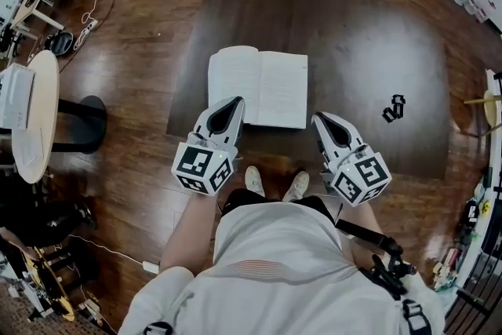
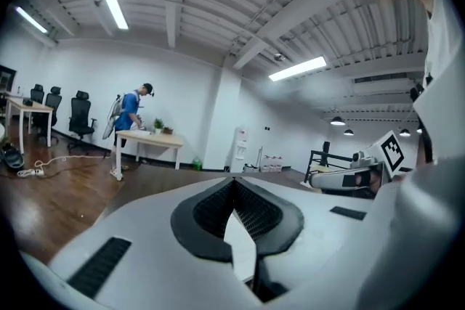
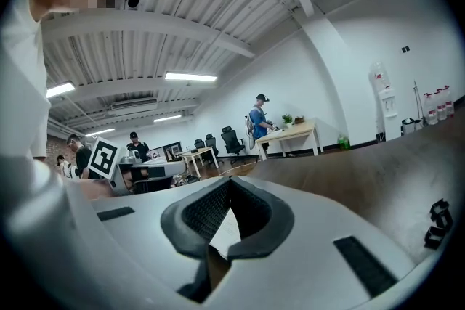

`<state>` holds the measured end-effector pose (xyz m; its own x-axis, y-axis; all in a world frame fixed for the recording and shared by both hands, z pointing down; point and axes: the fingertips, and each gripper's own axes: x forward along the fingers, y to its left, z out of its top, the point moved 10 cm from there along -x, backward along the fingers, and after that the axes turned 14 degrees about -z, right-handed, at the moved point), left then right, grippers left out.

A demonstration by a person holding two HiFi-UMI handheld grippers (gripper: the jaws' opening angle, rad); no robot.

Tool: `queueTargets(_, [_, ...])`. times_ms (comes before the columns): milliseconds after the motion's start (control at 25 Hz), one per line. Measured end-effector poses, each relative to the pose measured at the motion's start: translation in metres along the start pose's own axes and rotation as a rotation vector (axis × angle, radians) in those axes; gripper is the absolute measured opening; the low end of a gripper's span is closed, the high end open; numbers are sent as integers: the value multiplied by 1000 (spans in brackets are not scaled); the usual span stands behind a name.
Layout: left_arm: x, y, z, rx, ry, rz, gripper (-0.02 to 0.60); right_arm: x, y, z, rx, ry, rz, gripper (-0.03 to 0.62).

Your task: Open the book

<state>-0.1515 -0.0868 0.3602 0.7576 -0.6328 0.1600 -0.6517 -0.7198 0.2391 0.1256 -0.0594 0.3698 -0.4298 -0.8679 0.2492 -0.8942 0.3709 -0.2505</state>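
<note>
The book [image 1: 259, 86] lies open on the dark table [image 1: 369, 51], its white pages facing up. My left gripper [image 1: 235, 102] hovers over the book's near left corner with its jaws together and nothing in them. My right gripper [image 1: 320, 119] is just off the book's near right corner, its jaws also closed and empty. In the left gripper view the pads [image 2: 234, 181] meet at the tip, and a strip of white page [image 2: 238, 243] shows below them. The right gripper view has its pads [image 3: 230, 181] touching too, over a bit of page [image 3: 227, 225].
A small black object [image 1: 394, 107] lies on the table to the right of the book. A round white table [image 1: 35, 114] and a chair stand at the left. My shoes [image 1: 274, 183] are at the table's near edge. A person in blue [image 2: 131, 112] stands at a far desk.
</note>
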Motion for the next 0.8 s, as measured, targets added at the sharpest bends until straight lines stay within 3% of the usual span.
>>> queueTargets(520, [-28,-29,56,178,-111,-84,11,-16,28,28,-52,-107,-66,0])
queueTargets(800, [-54,-26,65,197,-115,-102,11,-28,60,53,-86,-221,-104,0])
